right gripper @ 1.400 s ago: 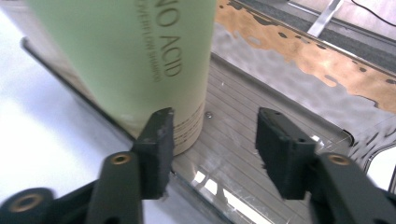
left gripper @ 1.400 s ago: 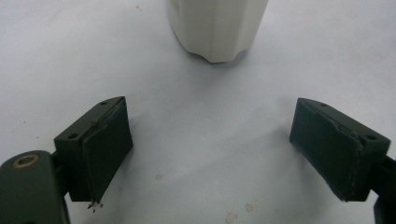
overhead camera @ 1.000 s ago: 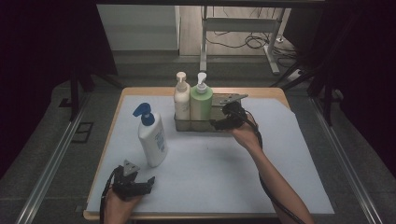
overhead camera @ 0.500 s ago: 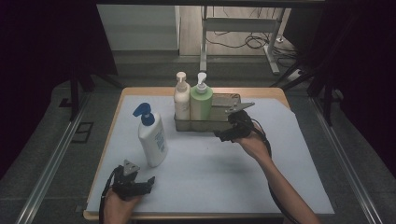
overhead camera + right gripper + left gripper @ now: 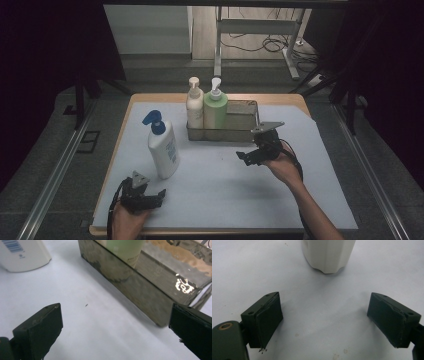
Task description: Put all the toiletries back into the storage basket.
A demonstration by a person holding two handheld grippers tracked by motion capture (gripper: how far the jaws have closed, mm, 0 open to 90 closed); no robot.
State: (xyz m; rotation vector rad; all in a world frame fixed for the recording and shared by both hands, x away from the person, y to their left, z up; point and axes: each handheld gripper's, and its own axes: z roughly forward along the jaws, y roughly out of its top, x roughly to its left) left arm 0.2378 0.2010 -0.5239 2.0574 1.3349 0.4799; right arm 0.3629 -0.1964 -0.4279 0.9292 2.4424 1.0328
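Fingers of my right gripper (image 5: 246, 157) have just spread, empty, off the caddy (image 5: 243, 134), the green bottle (image 5: 215, 109) now parked inside; left gripper (image 5: 156, 196) waits open by the blue-capped bottle (image 5: 162, 147).

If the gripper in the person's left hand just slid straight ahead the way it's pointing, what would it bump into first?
Probably the white bottle with the blue pump: in the left gripper view its base stands ahead of the open left gripper, slightly left of centre.

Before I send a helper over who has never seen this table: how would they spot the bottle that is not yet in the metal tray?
Find the metal tray at the back of the white-covered table; it holds two pump bottles. To its left, alone on the cover, stands the white bottle. Its blue pump head sets it apart.
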